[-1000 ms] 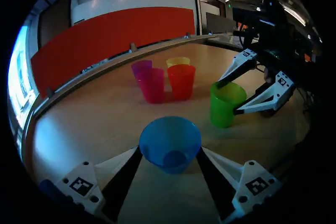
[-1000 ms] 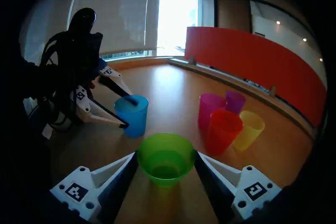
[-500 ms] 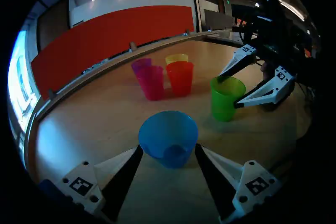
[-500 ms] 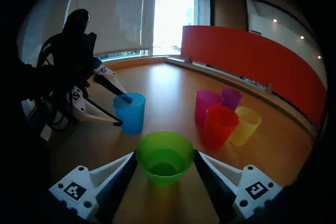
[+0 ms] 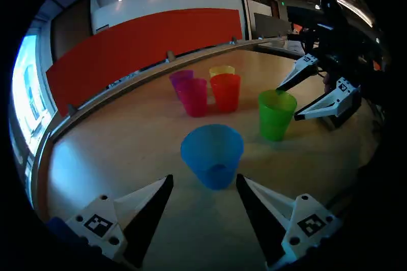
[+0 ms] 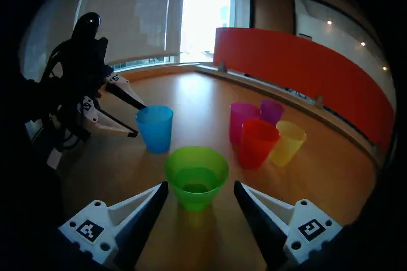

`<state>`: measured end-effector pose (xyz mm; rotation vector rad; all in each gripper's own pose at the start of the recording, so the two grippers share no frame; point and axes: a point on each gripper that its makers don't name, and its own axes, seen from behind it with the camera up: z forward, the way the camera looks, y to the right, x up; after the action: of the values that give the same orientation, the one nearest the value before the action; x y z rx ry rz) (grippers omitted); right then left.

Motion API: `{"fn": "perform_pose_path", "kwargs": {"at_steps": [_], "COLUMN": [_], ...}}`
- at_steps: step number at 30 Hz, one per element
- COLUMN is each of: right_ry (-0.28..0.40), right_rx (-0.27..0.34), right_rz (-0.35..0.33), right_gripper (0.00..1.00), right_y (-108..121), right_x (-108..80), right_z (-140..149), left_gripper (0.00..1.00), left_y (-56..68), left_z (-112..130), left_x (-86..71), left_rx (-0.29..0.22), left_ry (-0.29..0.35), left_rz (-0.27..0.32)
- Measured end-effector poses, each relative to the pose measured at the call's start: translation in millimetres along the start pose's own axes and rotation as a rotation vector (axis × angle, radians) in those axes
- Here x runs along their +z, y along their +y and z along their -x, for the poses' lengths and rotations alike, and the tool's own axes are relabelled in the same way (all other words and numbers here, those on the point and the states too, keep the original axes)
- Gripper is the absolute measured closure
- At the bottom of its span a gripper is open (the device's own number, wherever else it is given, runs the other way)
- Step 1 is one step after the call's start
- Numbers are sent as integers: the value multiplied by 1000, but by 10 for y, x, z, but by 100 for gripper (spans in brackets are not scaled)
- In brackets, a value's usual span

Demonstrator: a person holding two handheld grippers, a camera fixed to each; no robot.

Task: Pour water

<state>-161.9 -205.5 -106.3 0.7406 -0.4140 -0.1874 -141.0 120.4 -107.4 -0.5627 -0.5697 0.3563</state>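
My left gripper (image 5: pixel 203 177) and right gripper (image 6: pixel 200 184) now gape, backed off; blue cup (image 5: pixel 212 154) and green cup (image 6: pixel 196 177) stand free ahead, pouring seemingly done.

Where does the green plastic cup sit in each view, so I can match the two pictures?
Left gripper view: the green plastic cup stands right of centre, to the right of the blue plastic cup.
Right gripper view: low centre, between the open tongs of the right gripper.
Shared landmark: the red plastic cup in the four-cup cluster.
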Motion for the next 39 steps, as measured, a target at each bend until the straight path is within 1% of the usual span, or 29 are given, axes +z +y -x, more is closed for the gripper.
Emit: {"fn": "perform_pose_path", "kwargs": {"at_steps": [6,12,18,24,27,30,33,39], "right_ry": [11,43,90,156,196,238,274,329], "right_rx": [13,51,90,137,159,169,162,125], "right_rz": [50,107,179,278,333,391,452,568], "right_gripper": [0,0,0,0,0,0,0,0], "right_y": [82,168,294,539,689,844,984,1215], "right_x": [-209,-407,-599,-776,-856,-919,-960,-1004], "right_z": [28,37,11,-45,-98,-173,-248,-391], "left_gripper": [8,8,8,8,9,9,8,8], "left_y": [-136,-294,-551,-762,-894,-1037,-1183,-1429], "left_z": [38,5,-32,-95,-125,-149,-179,-319], "left_x": [-163,-336,-485,-619,-671,-706,-750,-857], "left_rx": [-20,-68,-115,-155,-178,-213,-250,-295], "left_ry": [14,56,101,158,193,232,274,374], "left_rz": [-48,-102,-188,-258,-308,-361,-413,-501]}}
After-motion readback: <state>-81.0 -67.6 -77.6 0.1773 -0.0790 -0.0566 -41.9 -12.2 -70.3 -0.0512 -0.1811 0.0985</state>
